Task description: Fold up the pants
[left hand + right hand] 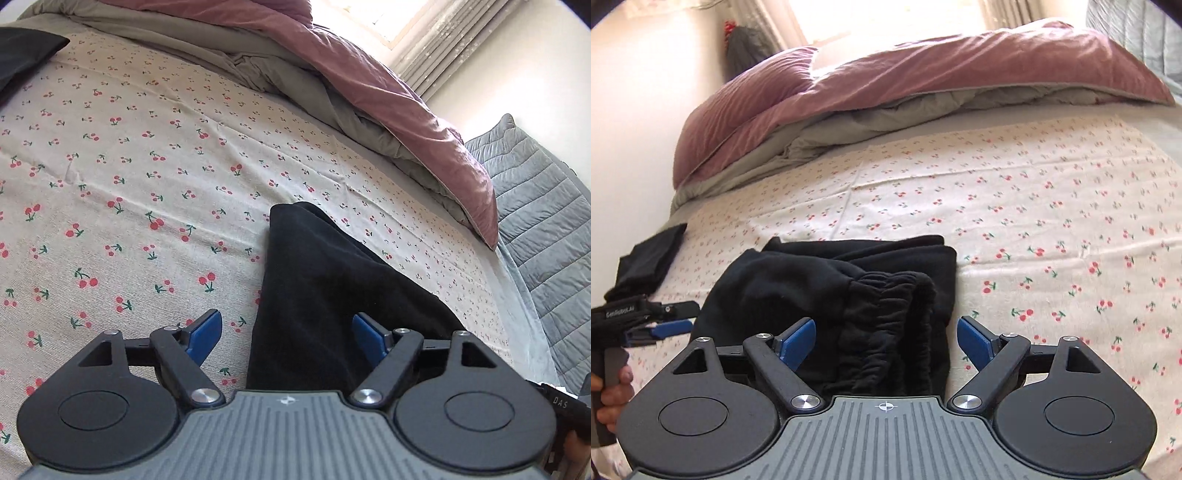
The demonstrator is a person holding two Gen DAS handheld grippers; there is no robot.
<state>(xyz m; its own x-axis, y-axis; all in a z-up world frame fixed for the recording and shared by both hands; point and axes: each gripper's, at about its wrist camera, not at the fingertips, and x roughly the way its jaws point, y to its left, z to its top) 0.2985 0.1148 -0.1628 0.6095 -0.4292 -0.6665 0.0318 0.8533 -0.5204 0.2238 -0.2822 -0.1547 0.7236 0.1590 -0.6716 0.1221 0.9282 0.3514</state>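
Black pants [849, 280] lie folded into a compact bundle on the cherry-print bed sheet [1034, 229], the elastic waistband [886, 325] facing my right gripper. My right gripper [886, 338] is open, its blue pads either side of the waistband, holding nothing. In the left wrist view the pants [325, 295] run away from the camera. My left gripper [288, 332] is open, with the left edge of the pants between its pads. It also shows at the left edge of the right wrist view [670, 328], just beside the bundle.
A pink and grey duvet [886, 85] is bunched along the far side of the bed. Another folded black garment [650, 258] lies near the left bed edge. A grey quilted cover [535, 206] lies beyond the right bed edge.
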